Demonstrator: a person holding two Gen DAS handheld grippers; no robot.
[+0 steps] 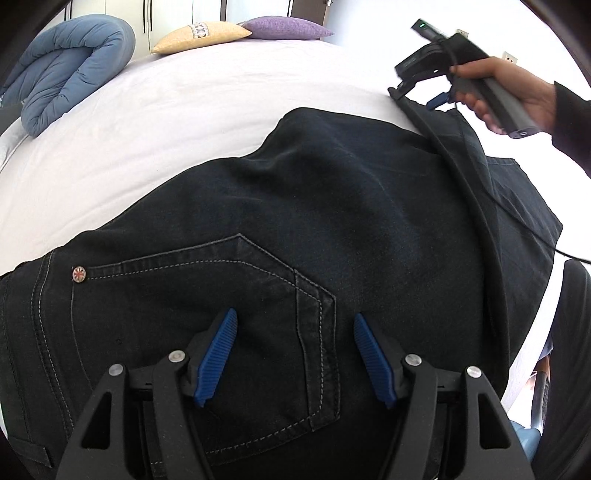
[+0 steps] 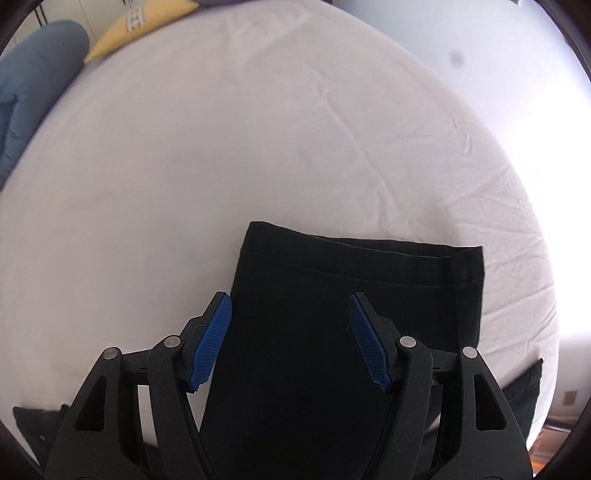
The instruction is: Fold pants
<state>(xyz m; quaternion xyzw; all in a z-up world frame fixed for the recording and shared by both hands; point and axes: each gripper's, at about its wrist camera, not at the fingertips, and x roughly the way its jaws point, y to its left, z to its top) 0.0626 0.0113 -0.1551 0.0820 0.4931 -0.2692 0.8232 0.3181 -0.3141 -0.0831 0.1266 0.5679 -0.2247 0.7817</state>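
Left gripper point(image 1: 294, 360): black frame with ribbed blue pads point(image 1: 216, 356); the fingers stand apart with nothing clamped, hanging over the seat of the black denim pants point(image 1: 332, 206).
Under the left fingers: a back pocket point(image 1: 207, 317) outlined in pale stitching, its pointed end lying between the two pads; a small round metal rivet point(image 1: 78, 274) sits at the pocket's far corner.
Right gripper point(image 2: 290, 341): same black frame and blue pads point(image 2: 210, 341); the fingers are spread, gripping nothing, and sit above the leg end of the pants.
Under the right fingers: the hemmed cuffs point(image 2: 369, 258) of the stacked legs, lying flat, with the left pad just over the cloth's edge.
Right hand point(image 1: 506, 92): seen from the left wrist view, wrapped round the grey handle, a dark sleeve point(image 1: 572, 122) at the wrist and a thin black cable point(image 1: 532, 229) trailing across the cloth.
Pants as a whole: spread on the white bed sheet point(image 2: 258, 129), seat to one side, legs running toward the other gripper.
Farther out: a rolled blue quilted duvet point(image 1: 66, 70), a yellow cushion point(image 1: 201, 35) and a purple cushion point(image 1: 284, 27) at the bed's far edge.
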